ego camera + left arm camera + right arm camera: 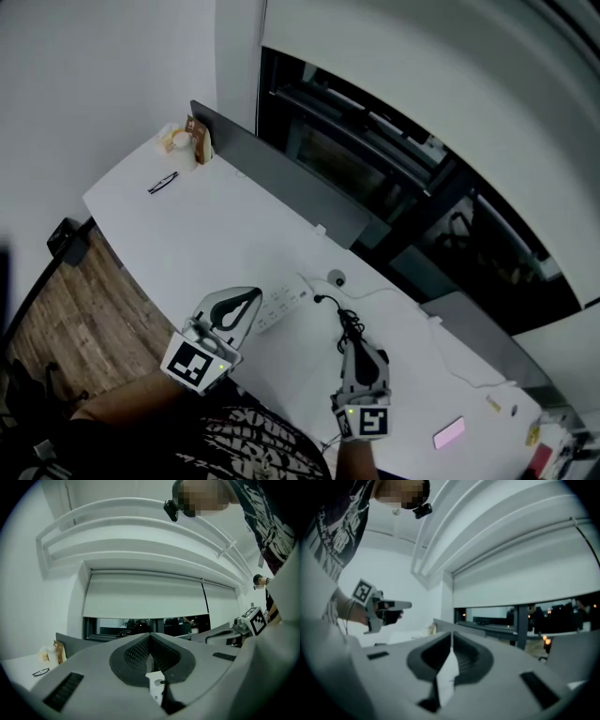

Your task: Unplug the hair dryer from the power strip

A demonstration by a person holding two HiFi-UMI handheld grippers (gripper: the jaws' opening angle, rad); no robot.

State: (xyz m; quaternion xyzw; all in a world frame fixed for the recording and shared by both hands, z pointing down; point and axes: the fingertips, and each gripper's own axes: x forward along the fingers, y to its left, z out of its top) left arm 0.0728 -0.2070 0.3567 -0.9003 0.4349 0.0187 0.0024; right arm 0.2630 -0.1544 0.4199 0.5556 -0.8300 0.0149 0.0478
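Your left gripper (150,636): jaws together, tips meeting, nothing in them. Your right gripper (451,634): same, jaws closed, empty. Both are held up over the table (216,230) and point about level toward the window (375,150).

Power strip (281,305): white, lying flat on the table with its sockets up. In the head view it sits between the two grippers. Its long axis runs from lower left to upper right. The near end is just beside your left gripper's tips. The far end points toward a small round thing (336,277).

Black cord (349,325): kinked. It runs from beside the strip's far end down toward your right gripper, which sits over its lower part. The upper end is just beside the strip, and you can't tell whether it is in a socket. The dryer body can't be made out in any view.

Far left corner of the table: glasses (162,183) and a bag (192,141), well apart from the strip.
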